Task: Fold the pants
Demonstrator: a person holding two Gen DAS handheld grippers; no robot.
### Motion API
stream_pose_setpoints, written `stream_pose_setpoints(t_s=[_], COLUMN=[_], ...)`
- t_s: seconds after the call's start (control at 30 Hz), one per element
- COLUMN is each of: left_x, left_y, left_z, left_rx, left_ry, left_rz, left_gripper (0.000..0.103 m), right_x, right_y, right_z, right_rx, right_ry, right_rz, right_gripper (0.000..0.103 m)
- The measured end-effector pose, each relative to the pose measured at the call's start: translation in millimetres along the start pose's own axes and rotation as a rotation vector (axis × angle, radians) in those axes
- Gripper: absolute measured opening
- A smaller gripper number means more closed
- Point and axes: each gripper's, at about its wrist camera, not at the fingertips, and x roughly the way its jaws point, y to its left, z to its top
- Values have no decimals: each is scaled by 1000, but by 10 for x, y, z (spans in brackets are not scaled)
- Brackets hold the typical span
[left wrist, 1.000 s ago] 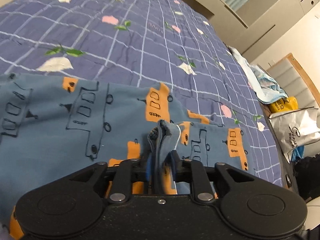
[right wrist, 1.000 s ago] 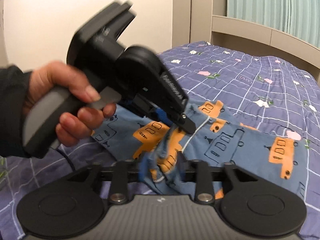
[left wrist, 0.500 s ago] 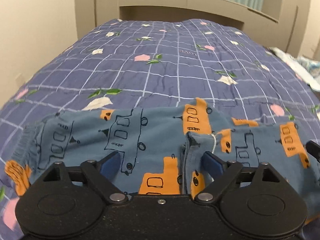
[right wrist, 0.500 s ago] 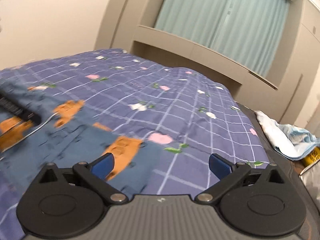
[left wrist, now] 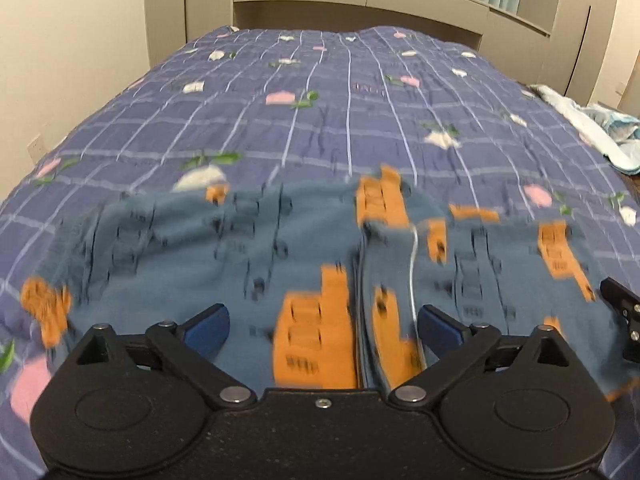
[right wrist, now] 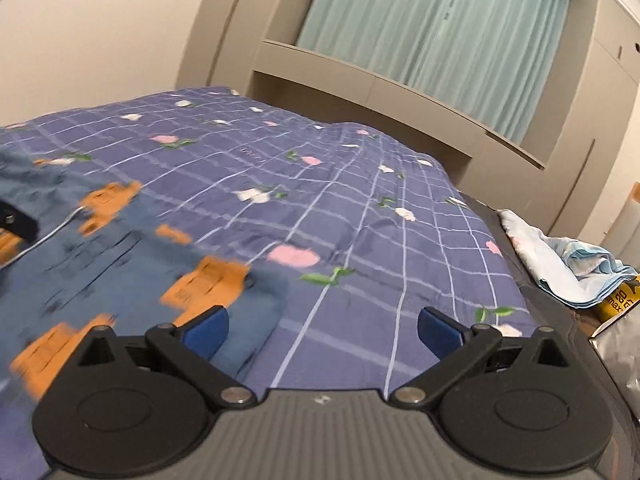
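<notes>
The blue pants (left wrist: 256,248) with orange building prints lie folded across the near part of the bed, with a white drawstring (left wrist: 414,264) at the middle fold. My left gripper (left wrist: 322,326) is open and empty just above them. My right gripper (right wrist: 322,326) is open and empty over the pants' right end (right wrist: 120,256) and the bedspread. A black tip of the right gripper shows at the right edge of the left wrist view (left wrist: 624,308).
The purple checked bedspread (left wrist: 340,112) with flowers covers the bed up to a beige headboard (left wrist: 360,0). A light blue cloth (right wrist: 568,264) and a yellow packet (right wrist: 618,302) lie off the bed's right side. A wall runs along the left.
Both grippers were shut on the pants' waist a second ago. They have opened, let go and pulled back; the pants now lie on the bed. The right gripper swung to the right.
</notes>
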Motion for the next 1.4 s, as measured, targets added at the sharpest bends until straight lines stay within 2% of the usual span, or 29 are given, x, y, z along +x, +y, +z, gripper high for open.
stream_pose_setpoints(t_s=[0.13, 0.27, 0.4, 0.47, 0.57, 0.7, 0.83, 0.9, 0.97, 1.1, 1.27, 1.4], left_x=[-38, -139, -182, -298, -488, -799, -1296, -1434, -1451, -1177, -807, -613], left_y=[-108, -79, -51, -9, 130, 465, 916, 1135, 1302, 1572, 1659, 1670], left_z=[-156, -187, -221, -221, -252, -328, -458, -479, -466, -421, -390, -342], left_rx=[52, 25, 10, -18, -83, -177, -259, -289, -304, -363, -384, -372], left_ry=[-36, -29, -19, -28, -50, -27, -80, -119, -158, -154, -135, -145], left_rz=[53, 31, 43, 24, 7, 43, 46, 72, 83, 77, 53, 19], left_gripper=[102, 102, 101, 101, 102, 102, 102, 102, 102, 102, 102, 102], right_x=[-67, -345, -297, -366, -510, -456, -635, -655, -567, -193, 464, 899], right_y=[77, 46, 182, 151, 186, 351, 441, 550, 678, 985, 1254, 1385], right_z=[-168, -139, -300, -282, -228, -261, -116, 4, 165, 546, 980, 1156], right_rx=[-24, 46, -6, 32, 26, -31, -13, -33, -64, -134, -202, -265], right_ry=[37, 6, 81, 69, 42, 110, 43, 11, -8, -42, -52, -26], right_rz=[-19, -24, -3, -14, -40, -12, -20, -2, 38, 99, 130, 149], right_gripper=[103, 103, 103, 103, 103, 103, 103, 103, 103, 103, 103, 103])
